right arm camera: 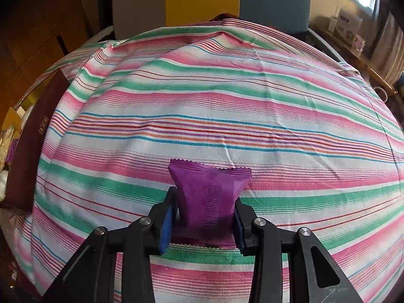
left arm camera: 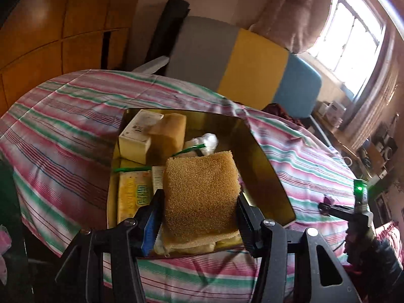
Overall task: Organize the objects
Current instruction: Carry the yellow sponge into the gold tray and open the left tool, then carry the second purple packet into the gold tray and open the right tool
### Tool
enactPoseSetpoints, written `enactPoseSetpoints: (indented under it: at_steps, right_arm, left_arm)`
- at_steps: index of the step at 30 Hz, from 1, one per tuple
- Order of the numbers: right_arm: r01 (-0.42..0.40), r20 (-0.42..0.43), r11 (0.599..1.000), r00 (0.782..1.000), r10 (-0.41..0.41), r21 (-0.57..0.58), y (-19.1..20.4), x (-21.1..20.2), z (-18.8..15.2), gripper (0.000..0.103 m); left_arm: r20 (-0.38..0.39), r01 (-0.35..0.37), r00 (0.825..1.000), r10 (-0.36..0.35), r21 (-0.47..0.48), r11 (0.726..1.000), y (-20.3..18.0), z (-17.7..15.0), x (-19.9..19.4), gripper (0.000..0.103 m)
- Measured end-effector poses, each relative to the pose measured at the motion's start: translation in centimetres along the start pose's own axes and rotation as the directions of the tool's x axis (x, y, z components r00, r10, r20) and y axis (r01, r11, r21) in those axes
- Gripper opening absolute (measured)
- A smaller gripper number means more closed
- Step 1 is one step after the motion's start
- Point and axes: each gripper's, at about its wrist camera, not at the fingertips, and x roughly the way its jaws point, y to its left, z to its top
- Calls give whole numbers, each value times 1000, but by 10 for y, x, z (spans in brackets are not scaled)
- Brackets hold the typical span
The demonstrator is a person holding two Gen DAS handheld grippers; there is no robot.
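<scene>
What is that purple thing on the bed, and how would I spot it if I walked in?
Look at the striped pink, green and white cloth covering the surface. Near its front edge lies a small purple sachet with zigzag-cut ends and a ribbed seam down its middle, pinched between the blue pads of the right gripper. It is the only loose item on the cloth; everything else sits in the gold-lined box.

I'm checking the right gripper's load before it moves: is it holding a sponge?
No, the right gripper has its jaws shut on a purple packet over the striped cloth.
</scene>
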Motion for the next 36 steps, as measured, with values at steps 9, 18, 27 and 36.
enactPoseSetpoints:
  at_steps: [9,18,27,36]
  right_arm:
    - [17,6,1000,1000,-17,-22,4,1,1,41]
    - [22,11,999,1000,-22,-36,5,2,2,41]
    - [26,12,998,1000,-25,-49,6,3,4,41]
    - [26,13,999,1000,-25,-48,6,4,4,41]
  left_arm:
    - [-38,-19,999,21,56,998,-18,18,31,54]
    - [-80,59,995,-58,2,998,-30,51,71,54]
    - [-164,21,986,-8,82,996,-56,68,140,55]
    - [-203,-32,977,62,150,988,-61,54,157,64]
